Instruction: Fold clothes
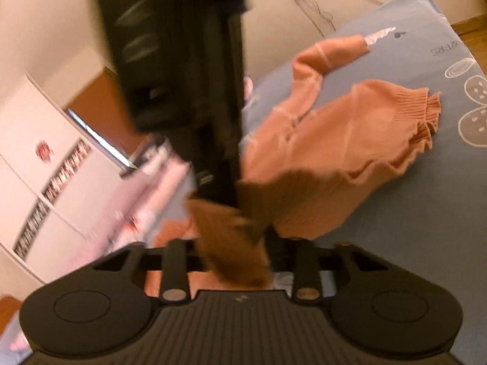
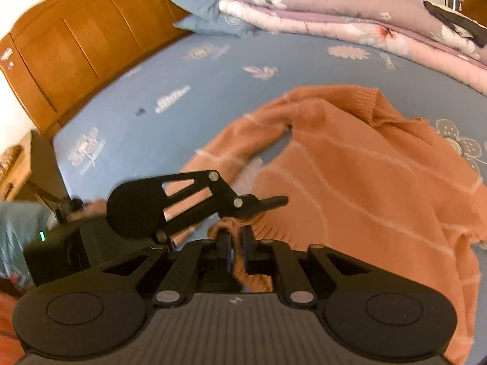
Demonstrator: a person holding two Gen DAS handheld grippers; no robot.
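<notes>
**Both grippers on an orange sweater's hem**

Left gripper (image 2: 268, 202) jaws: cannot tell (view blurred), knit hem across them. Right gripper (image 2: 236, 251) pinches the ribbed hem. The sweater (image 2: 365, 176) lies spread on the blue bedsheet (image 2: 188, 70).

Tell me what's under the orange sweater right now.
The orange sweater lies on the blue flower-print bedsheet. Sheet shows all around it; anything beneath the knit itself is covered. Both tools pinch its hem.

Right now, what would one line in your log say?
left gripper: shut on sweater hem | right gripper: shut on sweater hem | sweater on blue bed sheet | unfolded
</notes>
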